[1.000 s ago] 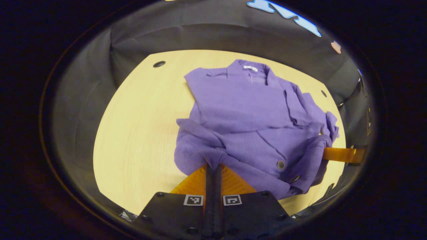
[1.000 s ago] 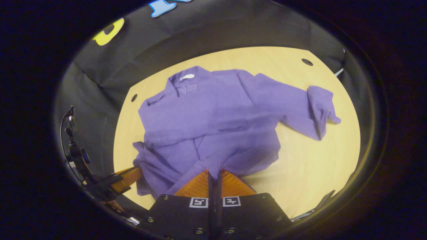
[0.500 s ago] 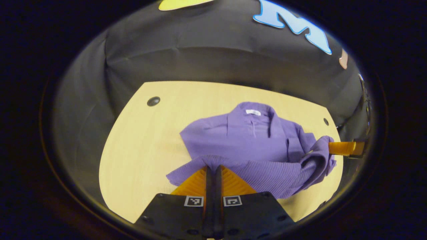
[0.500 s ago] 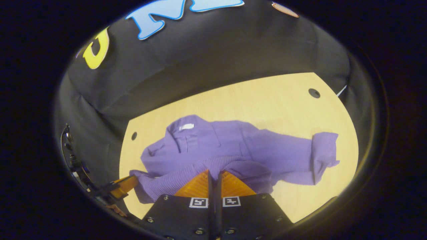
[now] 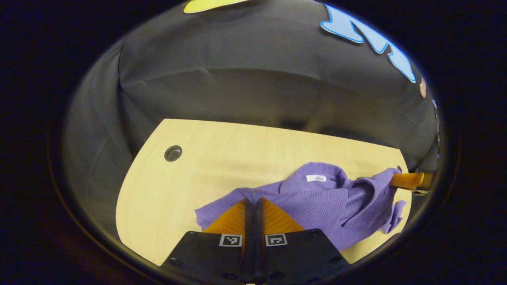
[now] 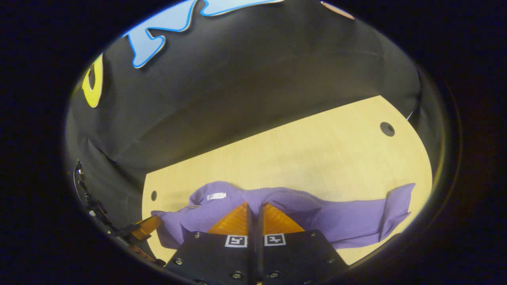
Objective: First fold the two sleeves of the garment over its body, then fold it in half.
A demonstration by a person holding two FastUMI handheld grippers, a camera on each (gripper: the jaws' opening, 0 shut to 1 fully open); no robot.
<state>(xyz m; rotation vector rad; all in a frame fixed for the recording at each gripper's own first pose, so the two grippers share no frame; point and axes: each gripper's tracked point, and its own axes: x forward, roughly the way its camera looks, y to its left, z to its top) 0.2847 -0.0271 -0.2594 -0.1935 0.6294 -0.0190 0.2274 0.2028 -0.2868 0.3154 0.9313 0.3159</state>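
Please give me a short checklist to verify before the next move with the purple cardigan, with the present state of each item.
1. Left gripper shut on the cardigan hem: ok.
2. Right gripper shut on the hem: ok.
3. Hem carried up to the collar: ok.
4. Right sleeve folded over the body: not ok, it lies out on the table.
5. Left sleeve folded in: cannot tell.

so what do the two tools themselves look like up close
Each tool, left and right, has a flat black body carrying two small square black-and-white markers side by side, with round screw heads along its edge. Two wedge-shaped ribbed fingers taper forward from it.
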